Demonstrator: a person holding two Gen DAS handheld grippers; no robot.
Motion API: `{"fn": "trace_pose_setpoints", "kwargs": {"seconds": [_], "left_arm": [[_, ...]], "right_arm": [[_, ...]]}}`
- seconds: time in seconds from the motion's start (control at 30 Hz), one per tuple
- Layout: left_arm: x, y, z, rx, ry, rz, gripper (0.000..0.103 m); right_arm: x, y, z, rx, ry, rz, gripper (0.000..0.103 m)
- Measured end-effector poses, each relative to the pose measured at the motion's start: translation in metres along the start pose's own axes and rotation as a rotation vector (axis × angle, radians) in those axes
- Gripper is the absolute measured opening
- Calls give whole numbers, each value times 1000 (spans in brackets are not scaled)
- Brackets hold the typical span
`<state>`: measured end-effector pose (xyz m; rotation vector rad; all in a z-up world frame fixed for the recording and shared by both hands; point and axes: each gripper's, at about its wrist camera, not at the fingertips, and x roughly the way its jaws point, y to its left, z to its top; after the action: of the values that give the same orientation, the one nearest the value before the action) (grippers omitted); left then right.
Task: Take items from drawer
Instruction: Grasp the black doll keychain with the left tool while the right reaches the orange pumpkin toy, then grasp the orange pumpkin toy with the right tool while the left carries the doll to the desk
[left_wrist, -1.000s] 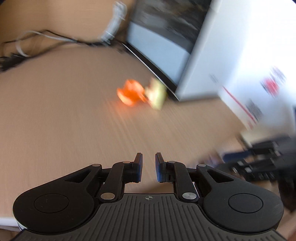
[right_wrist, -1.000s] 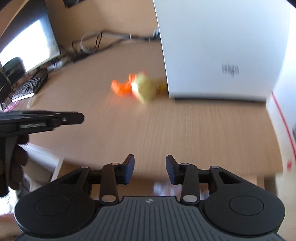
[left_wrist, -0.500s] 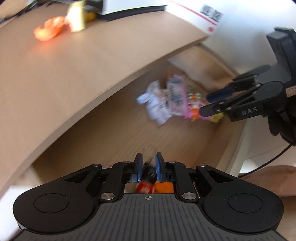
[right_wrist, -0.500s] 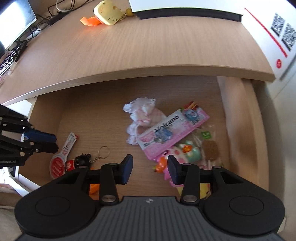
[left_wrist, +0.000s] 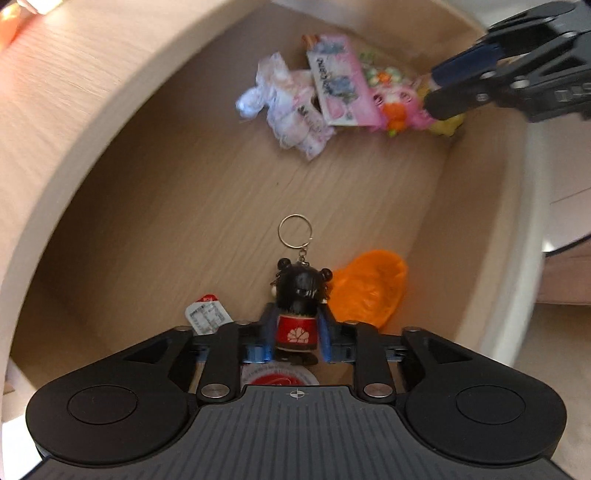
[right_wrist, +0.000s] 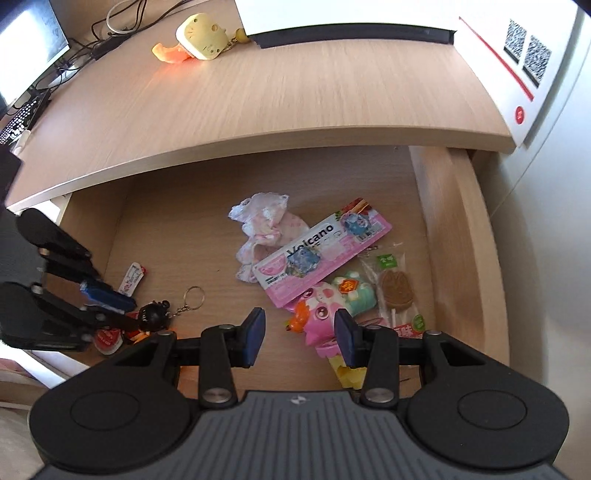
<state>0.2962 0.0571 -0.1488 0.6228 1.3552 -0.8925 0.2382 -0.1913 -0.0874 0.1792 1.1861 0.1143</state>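
The open wooden drawer (right_wrist: 458, 236) holds several small items. A black bear keychain doll (left_wrist: 297, 291) in a red shirt lies near its left front corner. My left gripper (left_wrist: 296, 325) points straight down over the doll. Its jaws are opening, with the doll's red body between the blue pads; I see no pad pressing on it. In the right wrist view the left gripper (right_wrist: 125, 310) reaches the same doll (right_wrist: 153, 315). My right gripper (right_wrist: 299, 332) hangs open above a pink pig toy (right_wrist: 321, 317), apart from it.
A pink Volcano packet (right_wrist: 325, 251), a crumpled white-pink wrapper (right_wrist: 262, 225) and a bagged lollipop (right_wrist: 397, 288) lie mid-drawer. An orange bag (left_wrist: 369, 291) and a sachet (left_wrist: 207, 314) flank the doll. On the desk top (right_wrist: 277, 92) sit a yellow toy (right_wrist: 201, 37) and a white box (right_wrist: 524, 66).
Both views swung from the desk top down into the open drawer. The left gripper dropped over the keychain doll and its jaws spread around it. The right gripper sank slightly.
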Motion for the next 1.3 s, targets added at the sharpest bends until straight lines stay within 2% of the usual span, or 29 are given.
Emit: {"fn": "trace_pose_setpoints", "kwargs": {"seconds": [0.1, 0.13, 0.3, 0.4, 0.5, 0.6, 0.77, 0.9, 1.03, 1.3], "left_arm": [[11, 0, 3, -17, 19, 9, 32], [12, 0, 3, -22, 3, 8, 32], [11, 3, 3, -64, -26, -25, 33], [10, 10, -2, -128, 0, -74, 33], [-9, 17, -15, -173, -58, -90, 33], [-41, 25, -33, -239, -149, -94, 33], [-85, 39, -68, -413, -292, -74, 33], [-105, 58, -91, -544, -365, -50, 33], [-117, 69, -106, -602, -400, -46, 33], [-115, 72, -129, -682, -447, -77, 33]], "right_arm": [[2, 5, 3, -9, 19, 16, 41], [3, 8, 3, -17, 24, 16, 41], [8, 20, 5, -53, 47, 10, 41], [13, 25, 8, -72, 77, 3, 41], [21, 31, 13, -79, 126, 25, 41], [27, 40, 18, -76, 187, 81, 41], [55, 64, 27, -30, 352, 181, 41], [80, 94, 33, -89, 452, 168, 41], [101, 117, 38, -128, 536, 122, 41], [105, 110, 49, -43, 568, 62, 41]]}}
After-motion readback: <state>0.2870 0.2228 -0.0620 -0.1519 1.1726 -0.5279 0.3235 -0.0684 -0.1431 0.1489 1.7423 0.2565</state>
